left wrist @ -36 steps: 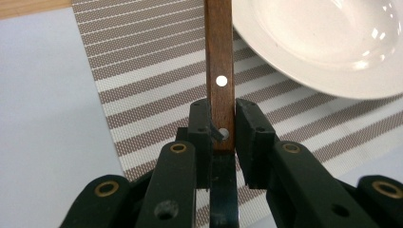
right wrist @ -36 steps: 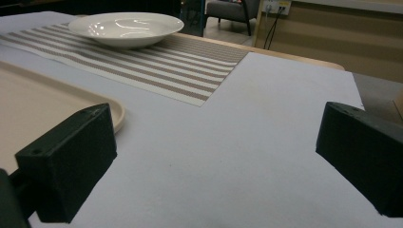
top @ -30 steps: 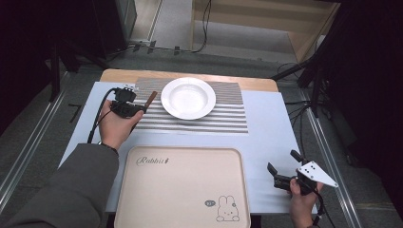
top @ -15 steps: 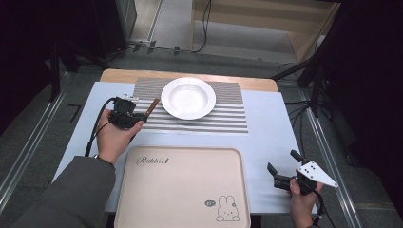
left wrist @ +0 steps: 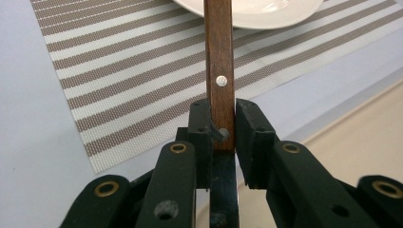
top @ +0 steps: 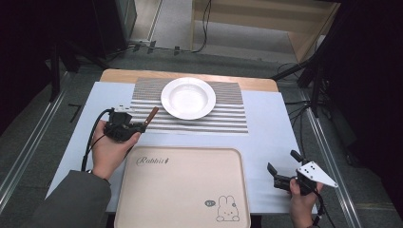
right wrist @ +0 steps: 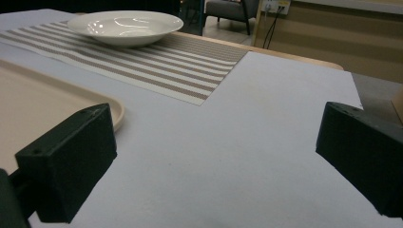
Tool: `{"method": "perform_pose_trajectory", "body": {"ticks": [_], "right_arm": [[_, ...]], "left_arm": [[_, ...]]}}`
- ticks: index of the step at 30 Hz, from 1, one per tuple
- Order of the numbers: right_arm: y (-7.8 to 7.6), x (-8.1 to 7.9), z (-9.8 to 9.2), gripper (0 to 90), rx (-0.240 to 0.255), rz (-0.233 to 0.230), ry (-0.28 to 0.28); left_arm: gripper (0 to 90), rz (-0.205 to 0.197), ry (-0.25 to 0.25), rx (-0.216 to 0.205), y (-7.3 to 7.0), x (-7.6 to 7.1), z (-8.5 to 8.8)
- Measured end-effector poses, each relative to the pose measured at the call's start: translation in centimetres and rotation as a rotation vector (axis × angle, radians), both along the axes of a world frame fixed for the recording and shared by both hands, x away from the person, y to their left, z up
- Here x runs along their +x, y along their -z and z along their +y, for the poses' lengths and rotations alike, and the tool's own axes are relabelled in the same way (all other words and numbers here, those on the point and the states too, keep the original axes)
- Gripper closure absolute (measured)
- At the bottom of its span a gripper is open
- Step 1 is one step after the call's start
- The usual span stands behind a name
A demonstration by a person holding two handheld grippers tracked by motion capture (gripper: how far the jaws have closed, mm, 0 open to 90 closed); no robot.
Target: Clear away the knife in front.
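My left gripper [top: 140,125] is shut on a utensil with a brown wooden handle [top: 151,116]. It is held over the left edge of the striped placemat [top: 228,118], just beyond the tray's far left corner. In the left gripper view the riveted handle [left wrist: 219,57] runs up from between the jaws toward the white plate [left wrist: 247,12]; its other end is hidden. The plate [top: 188,98] sits on the placemat at the back. My right gripper [top: 283,161] rests open near the table's front right, with nothing between its fingers [right wrist: 66,161].
A beige tray [top: 180,190] with a rabbit print lies at the front middle, between my two hands. The right gripper view shows the tray's rim [right wrist: 111,111], the placemat [right wrist: 157,64] and the plate [right wrist: 124,26] farther off. Floor rails and cables surround the table.
My left hand has drawn back from beside the plate toward the tray's far left corner, carrying the wooden-handled utensil. The right hand has stayed in place.
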State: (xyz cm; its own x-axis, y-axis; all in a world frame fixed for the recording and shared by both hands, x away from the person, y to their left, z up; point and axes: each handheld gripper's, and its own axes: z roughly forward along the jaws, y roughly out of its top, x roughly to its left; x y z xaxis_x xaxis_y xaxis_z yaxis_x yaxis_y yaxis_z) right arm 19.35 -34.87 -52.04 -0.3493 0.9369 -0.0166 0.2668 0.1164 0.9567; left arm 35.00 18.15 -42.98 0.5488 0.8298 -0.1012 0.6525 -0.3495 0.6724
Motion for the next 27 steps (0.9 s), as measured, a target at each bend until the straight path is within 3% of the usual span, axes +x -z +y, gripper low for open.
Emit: {"method": "perform_pose_trajectory", "body": {"ticks": [11, 27], "right_arm": [[0.0, 0.0, 0.0, 0.0, -0.004, 0.001, 0.0], [0.0, 0.0, 0.0, 0.0, -0.009, -0.001, 0.0]], "left_arm": [[76.8, 0.007, 0.017, -0.034, 0.2, -2.7, 0.3], [76.8, 0.031, 0.018, -0.07, 1.9, -6.4, 0.5]]}}
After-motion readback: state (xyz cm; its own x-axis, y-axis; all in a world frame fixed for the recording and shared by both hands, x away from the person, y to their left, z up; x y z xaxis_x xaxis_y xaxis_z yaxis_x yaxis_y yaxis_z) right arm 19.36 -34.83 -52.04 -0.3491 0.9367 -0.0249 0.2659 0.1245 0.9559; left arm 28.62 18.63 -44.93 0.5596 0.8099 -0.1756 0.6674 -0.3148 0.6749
